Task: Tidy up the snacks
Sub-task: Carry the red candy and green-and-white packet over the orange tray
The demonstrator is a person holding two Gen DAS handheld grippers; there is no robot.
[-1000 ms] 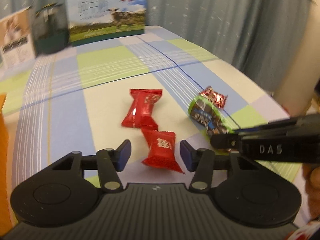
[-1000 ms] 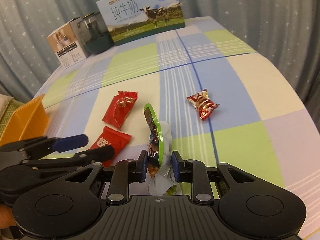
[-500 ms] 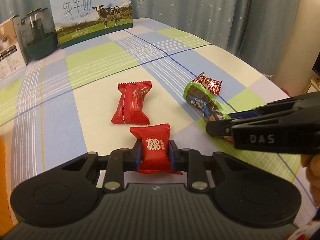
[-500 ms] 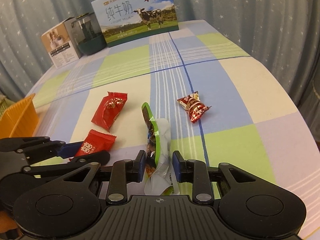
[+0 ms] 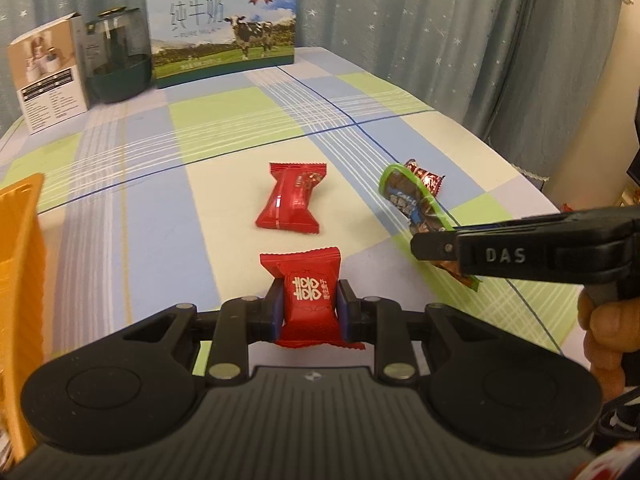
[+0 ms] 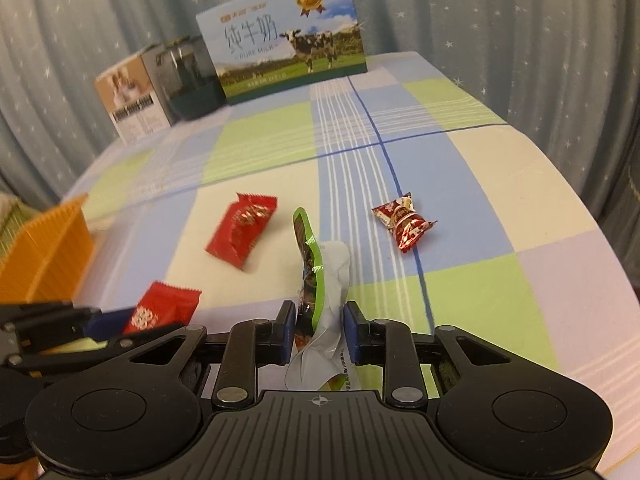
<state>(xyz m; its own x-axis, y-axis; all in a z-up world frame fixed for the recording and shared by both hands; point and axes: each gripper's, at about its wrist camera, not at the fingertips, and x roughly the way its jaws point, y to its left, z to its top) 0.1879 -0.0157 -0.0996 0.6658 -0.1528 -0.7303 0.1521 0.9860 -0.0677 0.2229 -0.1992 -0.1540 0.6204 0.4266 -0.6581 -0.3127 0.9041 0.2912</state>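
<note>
My left gripper (image 5: 307, 312) is shut on a red candy with white characters (image 5: 309, 298), held just above the checked tablecloth (image 5: 160, 208). My right gripper (image 6: 318, 330) grips a green-edged snack packet (image 6: 314, 280) standing on edge between its pads, its jaws closing slightly tighter on it. In the left wrist view the right gripper (image 5: 436, 246) comes in from the right, with the snack packet (image 5: 412, 200) sticking out of it. A second red candy (image 5: 294, 200) and a twisted red foil candy (image 6: 404, 224) lie loose on the cloth.
An orange ribbed basket (image 5: 20, 280) stands at the table's left edge. At the back stand a milk carton box (image 5: 224, 28), a dark jar (image 5: 116, 64) and a white box (image 5: 48, 80). Curtains hang behind. A person's fingers (image 5: 608, 328) hold the right gripper.
My left gripper closed on the red candy with white characters, then lifted it and drew back. The right gripper kept hold of the snack packet almost in place.
</note>
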